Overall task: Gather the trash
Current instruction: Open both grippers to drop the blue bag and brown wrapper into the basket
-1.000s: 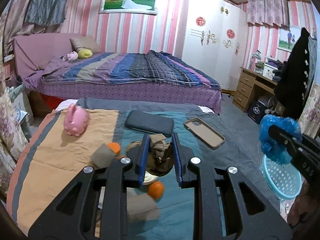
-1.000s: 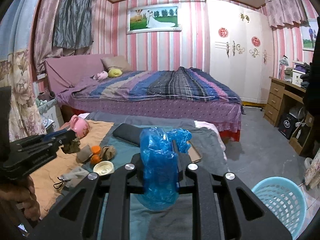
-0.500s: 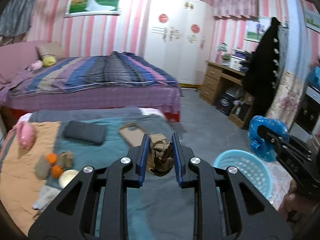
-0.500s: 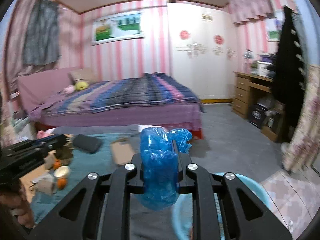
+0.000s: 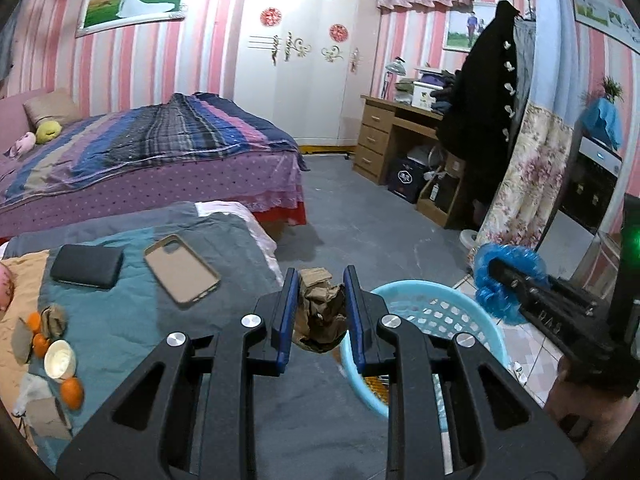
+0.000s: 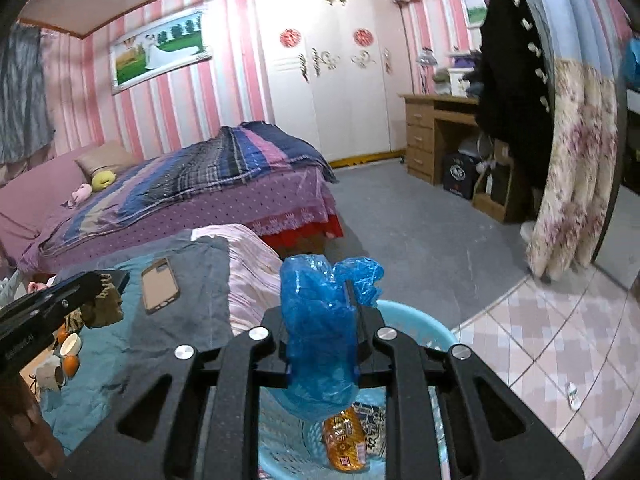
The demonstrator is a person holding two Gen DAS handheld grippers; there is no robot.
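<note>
My left gripper is shut on a crumpled brown paper wad and holds it over the bed's edge, just left of the light blue trash basket. My right gripper is shut on a crumpled blue plastic bag and holds it above the same basket. An orange snack wrapper lies inside the basket. The right gripper with its blue bag shows in the left wrist view, past the basket's far rim. The left gripper with its paper wad shows at the left of the right wrist view.
On the bed cover lie a tan phone case, a dark wallet, oranges, a small white cup and paper scraps. A second bed, a wooden desk and a floral curtain stand around the grey floor.
Both grippers have swung right, away from the clutter on the bed cover, carrying the paper wad and the blue bag toward the blue basket. The right gripper now hangs over the basket.
</note>
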